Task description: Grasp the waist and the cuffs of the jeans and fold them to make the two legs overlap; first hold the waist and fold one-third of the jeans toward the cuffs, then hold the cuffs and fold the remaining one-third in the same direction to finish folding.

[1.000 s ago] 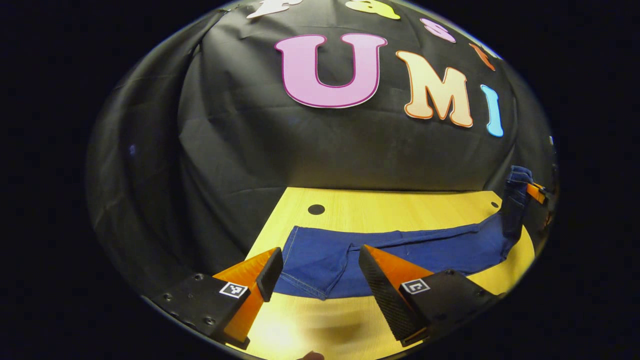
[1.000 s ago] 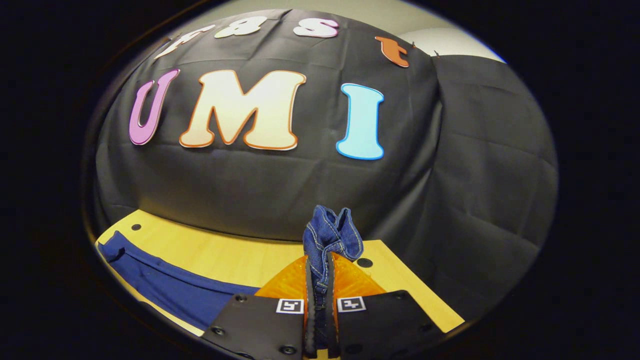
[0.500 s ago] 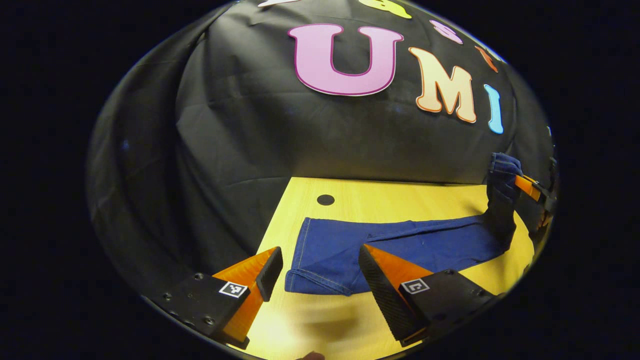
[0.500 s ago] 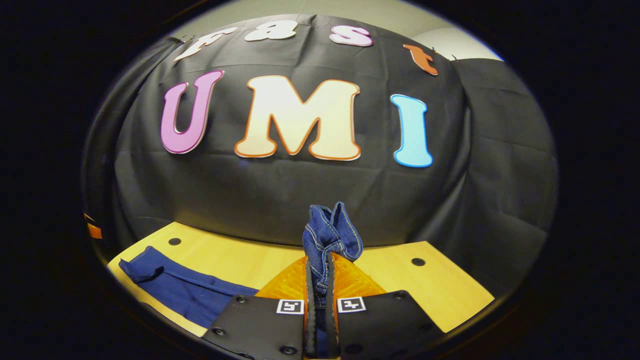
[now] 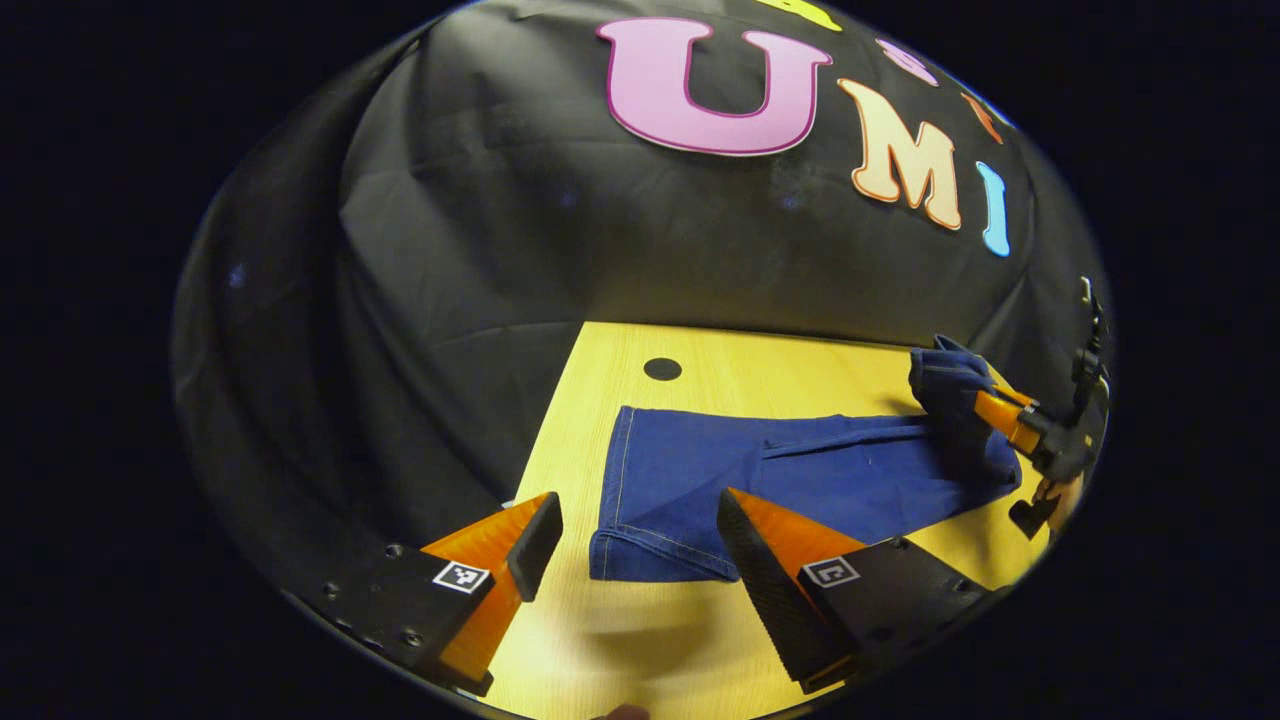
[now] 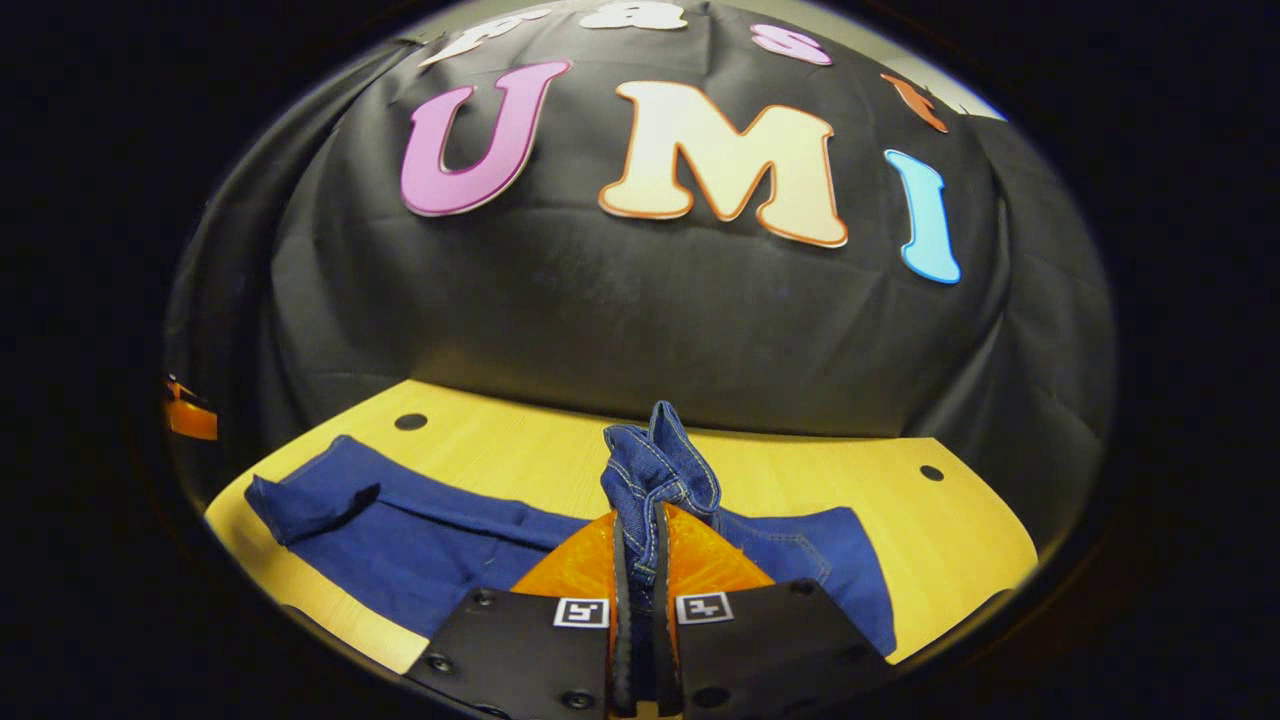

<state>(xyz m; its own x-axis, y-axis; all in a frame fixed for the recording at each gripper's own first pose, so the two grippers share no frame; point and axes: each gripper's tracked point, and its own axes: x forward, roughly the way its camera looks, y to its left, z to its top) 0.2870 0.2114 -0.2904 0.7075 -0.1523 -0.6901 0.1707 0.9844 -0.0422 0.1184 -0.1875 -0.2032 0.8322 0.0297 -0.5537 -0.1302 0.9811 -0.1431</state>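
Note:
Dark blue jeans (image 5: 800,475) lie lengthwise on the yellow wooden table (image 5: 740,370), legs overlapped. The cuff end (image 5: 655,545) lies just ahead of my left gripper (image 5: 640,545), which hangs open above the table with nothing between its fingers. My right gripper (image 6: 640,545) is shut on a bunched handful of the stitched waist (image 6: 660,470) and holds it up over the legs. Beneath it the denim (image 6: 420,530) doubles back in a fold at the right (image 6: 830,560). From the left gripper view, the right gripper (image 5: 1010,420) with its bunch of denim (image 5: 945,385) sits at the far right.
Black cloth walls close off the back and sides of the table. Small round black holes (image 5: 662,368) (image 6: 931,472) mark the tabletop near its back corners. The table's left edge (image 5: 545,440) runs close beside the cuffs. An orange part of the left gripper (image 6: 190,420) shows far left.
My right gripper has carried the waist down and toward the cuffs, so denim now lies doubled beneath it. The left gripper stayed open and drew back slightly from the cuffs.

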